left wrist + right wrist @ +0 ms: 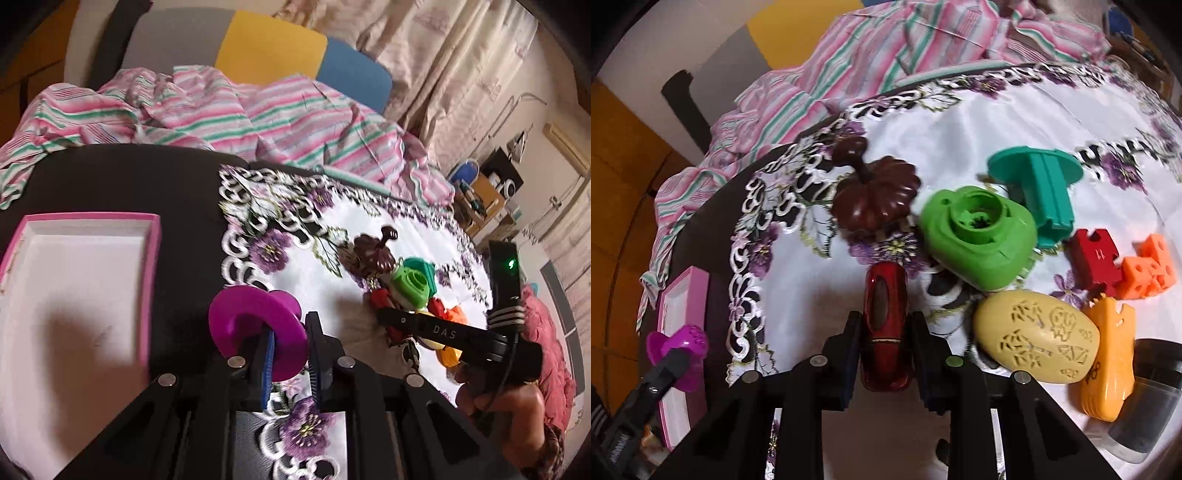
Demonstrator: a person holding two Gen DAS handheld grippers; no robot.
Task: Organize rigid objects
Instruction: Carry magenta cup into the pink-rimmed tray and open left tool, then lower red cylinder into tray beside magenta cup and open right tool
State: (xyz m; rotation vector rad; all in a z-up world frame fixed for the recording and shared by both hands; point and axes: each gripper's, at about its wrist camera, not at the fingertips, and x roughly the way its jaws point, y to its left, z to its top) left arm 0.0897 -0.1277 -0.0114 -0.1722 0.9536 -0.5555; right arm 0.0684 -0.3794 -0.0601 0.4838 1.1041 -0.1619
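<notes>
Two tools were at work over a dark counter [122, 177] partly covered by a white cloth embroidered with purple flowers [979, 122]. Left tool [288, 350] had its jaws closed tight on the flange of a magenta spool [258, 332], which was lifted clear of the surface above the cloth's lacy edge, just beside an open pink-rimmed box [151, 280] with a white inside. Right tool [886, 354] was clamped on a glossy dark-red oblong piece [885, 325] that pointed away from the camera, its far end over the cloth. Beyond it lay the other pieces in a loose cluster: a brown pumpkin shape with a stem [877, 199], a bright green camera-like block [979, 236] just beside it, a teal flanged part [1041, 184] behind the green one, a red notched block [1095, 258], an orange cluster of cubes [1148, 269], a pale yellow carved egg shape [1038, 339] and an orange-yellow moulded piece [1108, 362] touching it. A striped pink and green fabric [229, 114] lay bunched behind the counter.
</notes>
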